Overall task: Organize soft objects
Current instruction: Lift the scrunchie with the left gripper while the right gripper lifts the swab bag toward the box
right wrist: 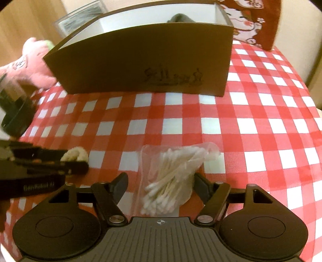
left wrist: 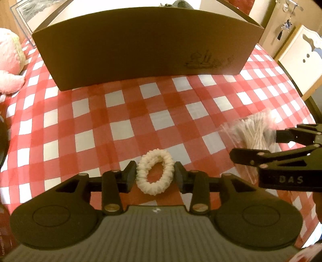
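Left wrist view: left tongs (left wrist: 155, 175) point down at the red-and-white checked surface (left wrist: 124, 112); a cream scrunchie (left wrist: 155, 171) lies flat between the fingers, the left finger about touching its edge, a slight gap at the right finger, so the tongs are part open and not clamped on it. Brown cardboard box (left wrist: 145, 54) stands at 12 o'clock, well apart. Pink plush toy (left wrist: 10, 60) at 10 o'clock. Right tongs (left wrist: 255, 145) enter at 3 o'clock, over a clear bag of cotton swabs (left wrist: 251, 133). Right wrist view: right tongs (right wrist: 161, 185) stand wide open, the bag of cotton swabs (right wrist: 171, 179) lying on the surface between the fingers; right finger just beside the bag, left finger clear of it, no grip. Box (right wrist: 145, 66) at 12 o'clock, a grey soft item (right wrist: 179, 18) showing inside. Left tongs (right wrist: 76, 163) at 9 o'clock with the scrunchie (right wrist: 75, 154).
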